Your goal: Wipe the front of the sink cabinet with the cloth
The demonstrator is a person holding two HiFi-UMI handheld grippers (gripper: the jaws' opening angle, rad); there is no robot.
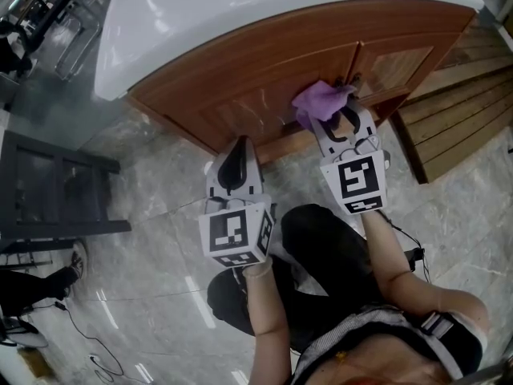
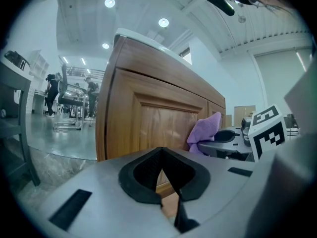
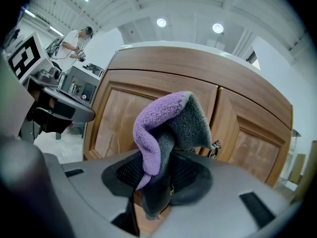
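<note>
The wooden sink cabinet (image 1: 264, 79) has two panelled doors under a white countertop (image 1: 240, 6). My right gripper (image 1: 343, 123) is shut on a purple and grey cloth (image 1: 319, 103) and holds it against the cabinet front near the seam between the doors. In the right gripper view the cloth (image 3: 168, 133) bunches up out of the jaws in front of the doors (image 3: 148, 113), beside a small metal door handle (image 3: 215, 148). My left gripper (image 1: 234, 167) is shut and empty, low by the left door's bottom rail. The left gripper view shows the cloth (image 2: 205, 132) to the right.
A dark metal chair frame (image 1: 56, 191) stands on the marble floor (image 1: 152, 247) to the left. Wooden planks (image 1: 465, 111) lie to the right of the cabinet. A cable (image 1: 120, 295) runs across the floor. People work in the background (image 2: 54, 90).
</note>
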